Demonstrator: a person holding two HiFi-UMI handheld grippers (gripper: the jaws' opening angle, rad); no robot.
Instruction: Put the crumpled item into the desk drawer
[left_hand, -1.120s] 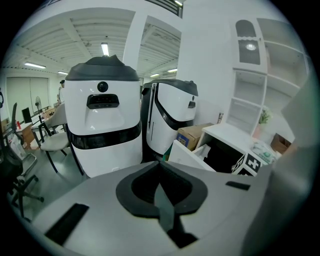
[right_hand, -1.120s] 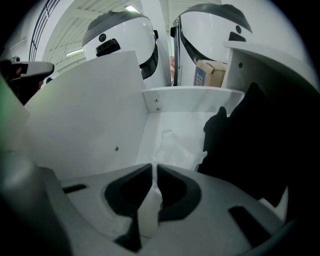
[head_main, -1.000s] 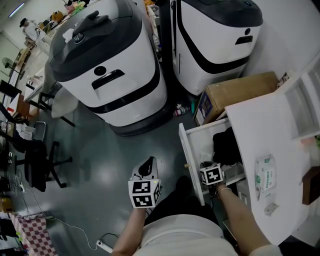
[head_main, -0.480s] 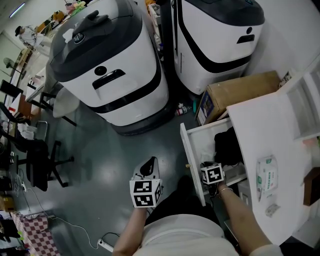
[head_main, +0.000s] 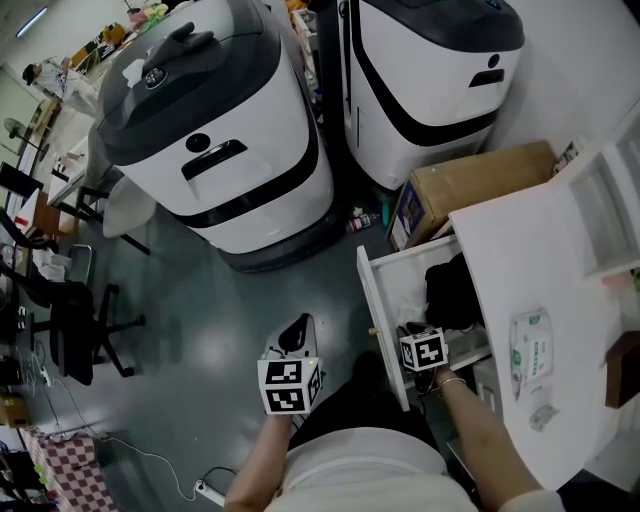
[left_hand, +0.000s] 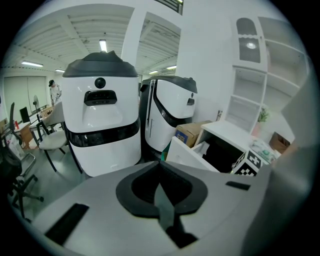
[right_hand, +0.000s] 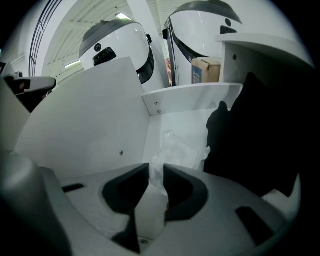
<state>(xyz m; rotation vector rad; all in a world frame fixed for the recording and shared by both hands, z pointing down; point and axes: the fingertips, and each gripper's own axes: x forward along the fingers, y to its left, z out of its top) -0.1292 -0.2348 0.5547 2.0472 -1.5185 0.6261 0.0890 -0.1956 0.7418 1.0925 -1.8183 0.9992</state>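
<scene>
left gripper (head_main: 294, 332) is hanging well left of the drawer (head_main: 371, 296), out over the floor, jaws pressed together on nothing, so nothing is bracing the drawer

right gripper (right_hand: 156, 170) is sitting inside the drawer just behind its front panel, jaws pinching a tail of the crumpled item (right_hand: 176, 145). The rest of the item looks to be resting on the drawer floor against the front corner, and is touching or just beside the black bundle (right_hand: 260, 125) filling the drawer's right side; can't tell which

risks I'm seeing:
- item is thin and light, so it could be clinging to a pad on release and riding back out with the gripper
- gripper is working close to the front panel; lifting out crooked could knock the panel and shove the drawer
- item crowding the black bundle could ride up on it and snag under the desk edge at closing
</scene>
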